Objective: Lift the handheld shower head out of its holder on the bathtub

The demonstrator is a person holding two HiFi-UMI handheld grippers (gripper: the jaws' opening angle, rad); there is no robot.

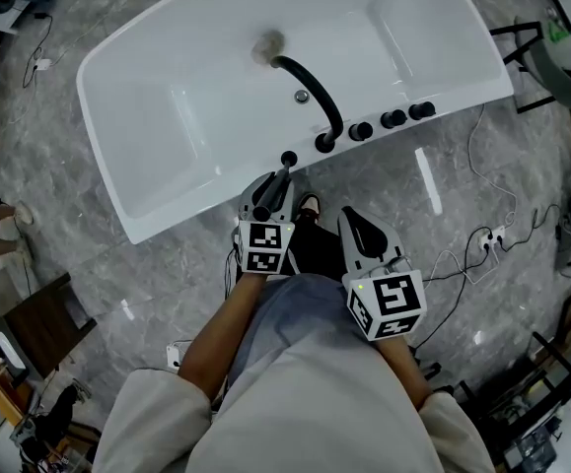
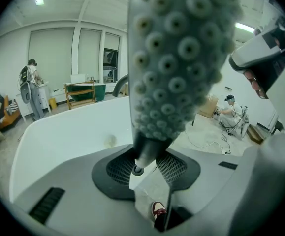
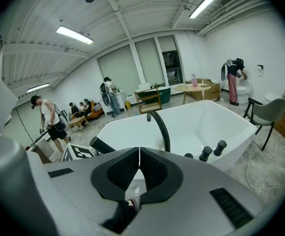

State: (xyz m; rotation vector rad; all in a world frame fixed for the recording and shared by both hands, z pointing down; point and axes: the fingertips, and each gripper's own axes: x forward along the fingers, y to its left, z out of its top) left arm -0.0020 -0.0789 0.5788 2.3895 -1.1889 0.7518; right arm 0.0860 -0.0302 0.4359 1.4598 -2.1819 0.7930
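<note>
Nearly done, by our reading: the left gripper (image 2: 147,170) has its jaws clamped on the narrow lower end of the black handheld shower head (image 2: 181,58). Its broad face of rubbery nozzles looms close to the camera and fills much of the left gripper view. Looking down from the head view, we see the shower head as a dark stick lying along that gripper. Its far tip is just beside the small round black holder (image 1: 288,158) on the near rim of the white oval bathtub (image 1: 117,116), on the person's side of it.

We judge the shower head to be out of its seat, or all but out. The steep angle does not let us confirm a gap between tip and holder, and we can make out no hose.

The right gripper (image 3: 139,154) takes no part. Its jaws are pressed together with nothing between them, and it hangs beside the left one over the grey marbled floor (image 1: 88,254), apart from the tub. The curved black spout (image 1: 315,92) and the row of black knobs (image 1: 393,119) along the rim are untouched.

What remains, as we see it, is only to carry the shower head plainly clear of the holder and the tub's edge while the grip holds firm.
</note>
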